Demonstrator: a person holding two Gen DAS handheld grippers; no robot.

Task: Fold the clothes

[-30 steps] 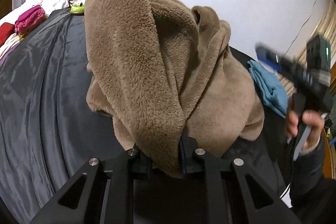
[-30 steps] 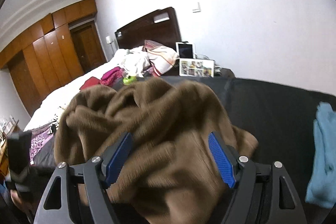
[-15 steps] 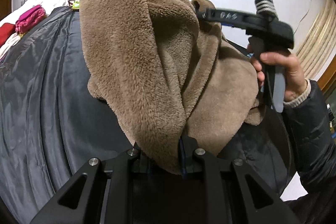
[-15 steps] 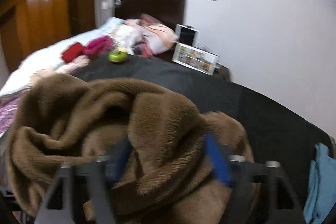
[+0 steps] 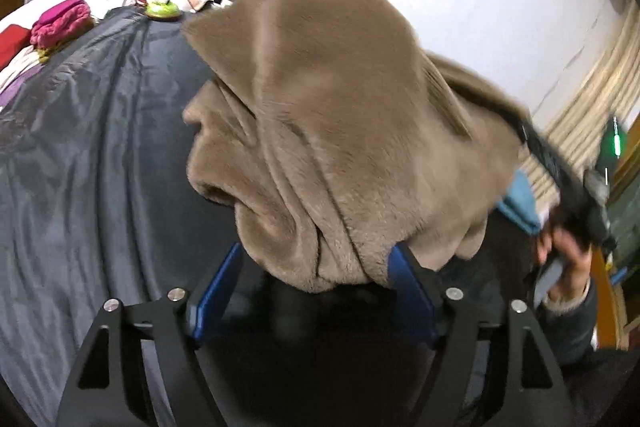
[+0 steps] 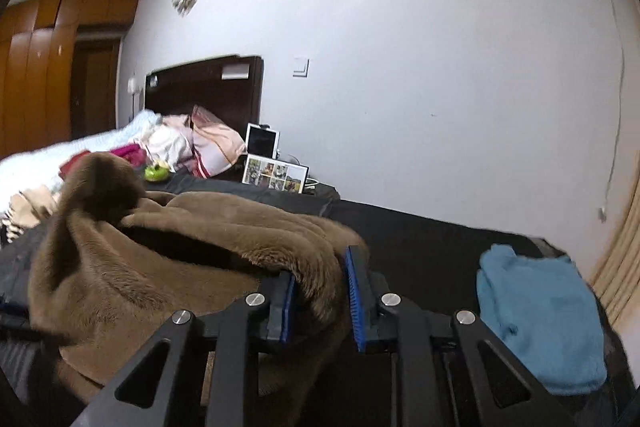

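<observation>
Brown fluffy clothing [image 5: 340, 131] fills the middle of the left wrist view, bunched up over a dark bed cover [image 5: 80, 155]. The left gripper [image 5: 316, 291] at the bottom of that frame has just been opening; its blue pads stand wide, the lower end of the cloth hangs between them, and they do not squeeze it. In the right wrist view the right gripper [image 6: 320, 295] at the bottom middle has just been closing and its narrow blue pads pinch a fold of the brown cloth, with a blue folded cloth [image 6: 540, 315] lying at the lower right.
</observation>
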